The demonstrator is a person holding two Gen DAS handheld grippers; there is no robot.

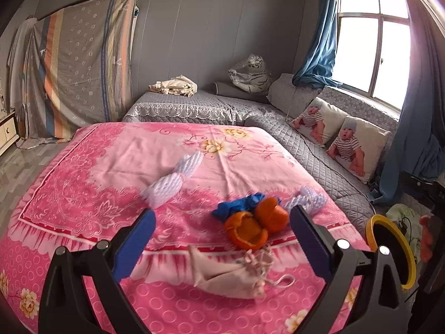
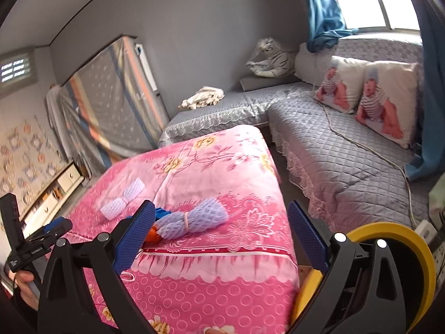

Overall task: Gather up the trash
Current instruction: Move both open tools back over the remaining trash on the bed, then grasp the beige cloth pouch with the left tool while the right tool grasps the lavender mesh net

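Observation:
Trash lies on the pink flowered cloth [image 1: 83,194] over a low table. Orange peels [image 1: 256,225] sit beside a crumpled blue glove [image 1: 239,207]. A white foam fruit net [image 1: 173,178] lies farther back, and a lavender foam net [image 1: 311,199] lies at the right. A crumpled beige piece with a string loop [image 1: 236,275] is nearest. My left gripper [image 1: 222,220] hovers open above the peels with nothing between its pads. My right gripper [image 2: 222,211] is open and empty over the table's right edge, with the lavender net [image 2: 192,218] just ahead. The peel [image 2: 154,236] peeks out behind its left finger.
A yellow-rimmed bin [image 2: 389,226] stands by the table's right corner, close under my right gripper. The bin's rim [image 1: 408,261] also shows at the right of the left wrist view. Grey quilted sofas [image 2: 347,161] with baby-print cushions [image 2: 386,103] wrap the far and right sides. A hand [image 2: 25,284] holds the left gripper [image 2: 52,229].

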